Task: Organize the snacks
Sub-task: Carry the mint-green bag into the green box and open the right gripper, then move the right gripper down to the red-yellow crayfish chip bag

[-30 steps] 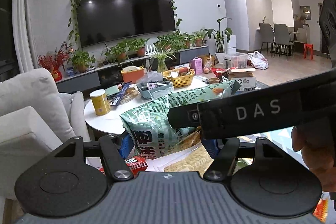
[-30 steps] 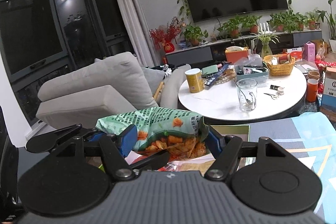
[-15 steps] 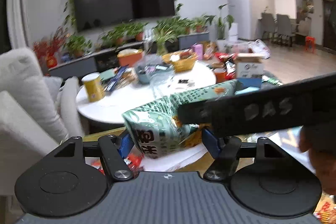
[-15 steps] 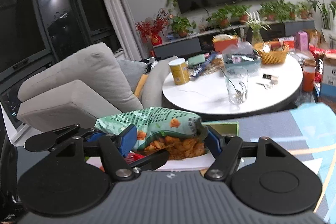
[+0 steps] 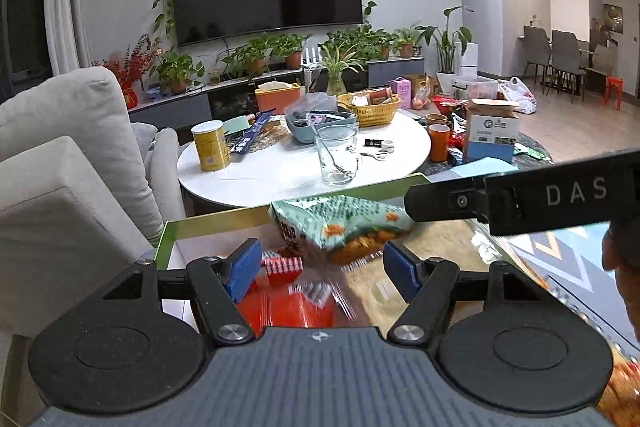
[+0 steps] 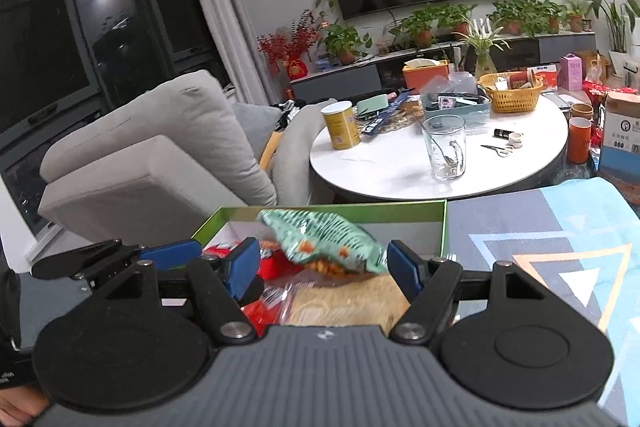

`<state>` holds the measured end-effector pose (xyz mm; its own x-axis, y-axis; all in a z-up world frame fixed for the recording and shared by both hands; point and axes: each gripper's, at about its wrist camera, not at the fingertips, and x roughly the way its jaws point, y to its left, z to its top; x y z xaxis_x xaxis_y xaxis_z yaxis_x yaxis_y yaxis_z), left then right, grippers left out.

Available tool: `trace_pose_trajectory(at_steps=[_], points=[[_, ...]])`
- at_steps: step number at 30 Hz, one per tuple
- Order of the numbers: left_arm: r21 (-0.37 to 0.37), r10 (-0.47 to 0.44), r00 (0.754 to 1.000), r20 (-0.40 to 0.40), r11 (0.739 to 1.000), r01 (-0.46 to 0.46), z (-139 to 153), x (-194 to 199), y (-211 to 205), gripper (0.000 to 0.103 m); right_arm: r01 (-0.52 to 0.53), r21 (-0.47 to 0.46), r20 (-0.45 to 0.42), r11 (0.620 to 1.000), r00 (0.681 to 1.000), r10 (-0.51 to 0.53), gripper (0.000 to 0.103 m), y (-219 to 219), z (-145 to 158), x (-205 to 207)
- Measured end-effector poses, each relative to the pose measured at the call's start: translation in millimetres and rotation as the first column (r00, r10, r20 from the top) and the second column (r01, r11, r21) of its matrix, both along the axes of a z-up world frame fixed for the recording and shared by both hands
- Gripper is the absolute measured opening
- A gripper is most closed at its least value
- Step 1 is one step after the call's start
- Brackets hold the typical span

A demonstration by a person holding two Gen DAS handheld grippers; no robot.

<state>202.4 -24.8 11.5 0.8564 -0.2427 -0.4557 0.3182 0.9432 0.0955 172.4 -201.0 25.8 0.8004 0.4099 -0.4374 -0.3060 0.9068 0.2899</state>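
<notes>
Right, step in hand looks like dropping the green bag (image 6: 320,235) into the box (image 6: 400,207).

- Bag: hangs tilted over the open box, above the red packs (image 5: 280,265) and the beige pack (image 6: 352,301). Not resting on anything that I can see. It's blurred in both views.
- Right claw (image 6: 320,265): partly closed, and the bag fills the gap between the pads. I read that as a pinch across the bag's width. Contact at the right-hand pad looks solid, the other side is less clear.
- Left claw (image 5: 323,271): jaws wide, nothing in them. The bag sits ahead of its pads, with the red packs below.

How I'd do it:
- Bring the bag low before releasing. It's light and puffy, so dropped from height it may bounce or end up draped over the green rim.
- Aim for the free floor at the back of the box, toward the far wall. The near side is already stacked.
- Level the bag first so it lands flat rather than on its corner.
- Open the right claw fully, then back straight out. A crimped bag edge could snag on a pad.
- Keep the left claw clear of the drop path. Use it afterwards only to nudge the bag down, if it rides up on the red packs.

Main risk: squeezing harder crushes the chips, so don't tighten.
</notes>
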Motion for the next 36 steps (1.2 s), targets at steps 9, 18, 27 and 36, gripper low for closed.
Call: trace_pose_trajectory(at_steps=[9, 18, 27, 36], points=[[-0.006, -0.040, 0.999, 0.014, 0.999, 0.040, 8, -55, -2, 0.065, -0.012, -0.018, -0.045, 1.000, 0.999, 0.011, 0.043, -7, 0, -32], [-0.040, -0.052, 0.998, -0.036, 0.998, 0.051, -11, -102, -11, 0.065, 0.052, -0.065, -0.208, 0.997, 0.976, -0.064, 0.044, -34, -40, -64], [-0.047, -0.007, 0.998, -0.064, 0.999, 0.004, -19, -131, -9, 0.065, 0.008, 0.061, -0.302, 0.998, 0.953, 0.011, 0.044, -36, -60, -95], [-0.058, 0.166, 0.982, -0.093, 0.983, -0.172, -19, -141, 30, 0.065, -0.232, 0.088, -0.277, 0.969, 0.929, 0.248, 0.044, 11, -47, -118]])
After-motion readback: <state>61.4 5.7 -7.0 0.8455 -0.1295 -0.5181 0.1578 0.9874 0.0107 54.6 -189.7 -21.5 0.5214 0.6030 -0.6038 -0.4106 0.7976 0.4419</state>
